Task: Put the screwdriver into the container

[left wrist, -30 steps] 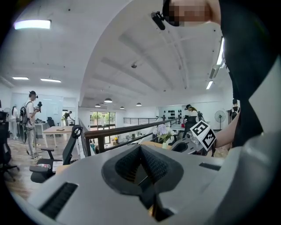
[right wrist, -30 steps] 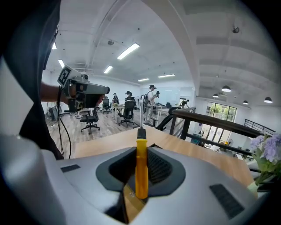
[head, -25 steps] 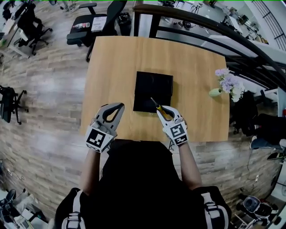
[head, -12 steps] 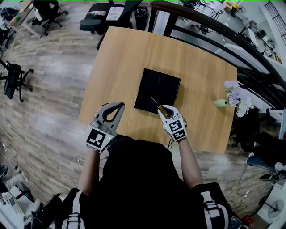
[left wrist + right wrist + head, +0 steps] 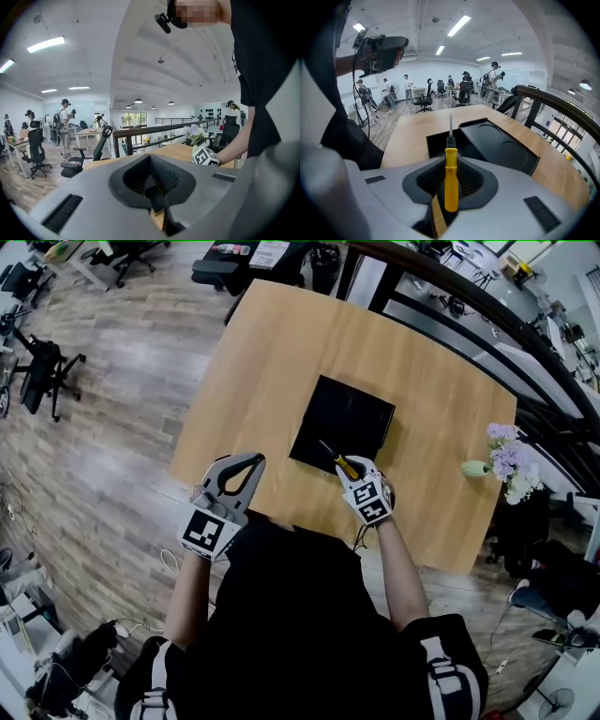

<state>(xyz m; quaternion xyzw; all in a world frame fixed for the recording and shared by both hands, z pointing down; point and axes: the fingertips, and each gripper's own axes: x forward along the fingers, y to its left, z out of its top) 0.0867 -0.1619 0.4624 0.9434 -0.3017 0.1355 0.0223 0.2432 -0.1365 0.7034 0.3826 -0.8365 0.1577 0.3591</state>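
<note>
Over the last second the head view swings, so the table [image 5: 262,352] now sits skewed and higher in frame. The tools barely shift against it. The right gripper [image 5: 349,471] stays clamped on the yellow handle of the screwdriver [image 5: 336,459], its jaws narrow on that handle, and the metal tip points over the near edge of the black container [image 5: 361,409]. The left gripper [image 5: 253,461] keeps to the table's near left edge, well apart from the container, its fingertips together on nothing. So I judge that the carry is all but done and the drop is not: the screwdriver is above the container's near side, gripped and not yet inside. The next step would be to bring it forward and down before letting go. The head view gives the layout but shows the container only as one flat dark square. The right gripper view shows more: the screwdriver [image 5: 451,180] stands up between the pads of the right gripper [image 5: 451,164], and beyond its tip the container [image 5: 436,140] opens as a well, with a flat black panel [image 5: 501,147] with round recesses lying beside it. The left gripper view shows the closed, empty left gripper [image 5: 150,161], the room and the flowers [image 5: 194,132], but not the container.
</note>
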